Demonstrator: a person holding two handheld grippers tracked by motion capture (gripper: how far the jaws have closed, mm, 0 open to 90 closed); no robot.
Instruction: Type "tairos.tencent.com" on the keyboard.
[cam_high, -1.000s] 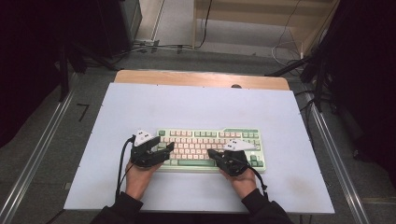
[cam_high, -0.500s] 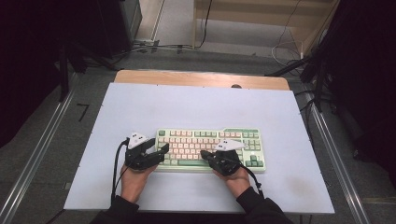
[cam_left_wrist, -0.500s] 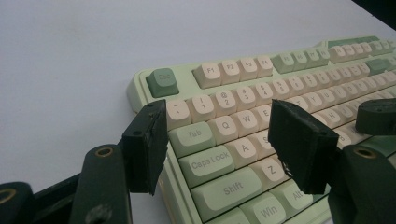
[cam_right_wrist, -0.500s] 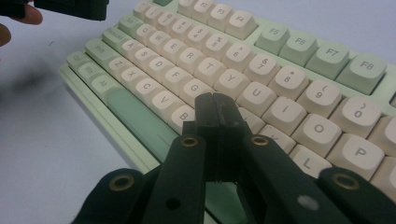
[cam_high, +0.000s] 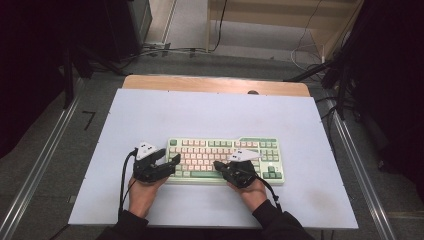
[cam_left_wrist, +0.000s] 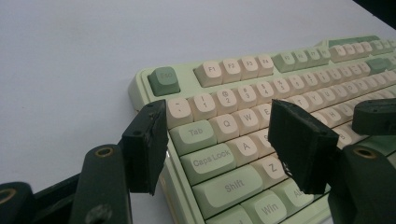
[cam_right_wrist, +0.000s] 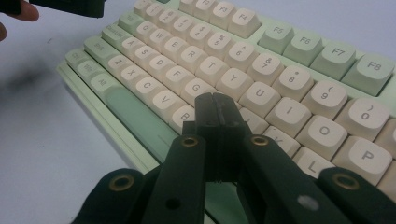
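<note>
A pale green keyboard (cam_high: 225, 160) with cream keys lies on the white table top (cam_high: 215, 115), near the front. My left gripper (cam_high: 171, 163) is at the keyboard's left end and is open. In the left gripper view (cam_left_wrist: 219, 140) one pad (cam_left_wrist: 147, 144) hangs just off the keyboard's (cam_left_wrist: 243, 70) left edge. The other pad is over the letter keys, with Tab, Caps Lock and Shift between the two. My right gripper (cam_high: 218, 165) is shut with nothing in it. Its joined tips (cam_right_wrist: 215, 109) sit low over the keys (cam_right_wrist: 299, 84) near B and H. Whether they touch a key I cannot tell.
Bare white table stretches behind and to both sides of the keyboard. A wooden strip (cam_high: 215, 84) runs along the far edge. Metal rails (cam_high: 45, 165) flank the table, and cables lie on the floor (cam_high: 165, 50) beyond. The left gripper's edge (cam_right_wrist: 65, 5) appears far off in the right gripper view.
Both hands have drawn back slightly toward the table's near edge. The jaws stand as before.
</note>
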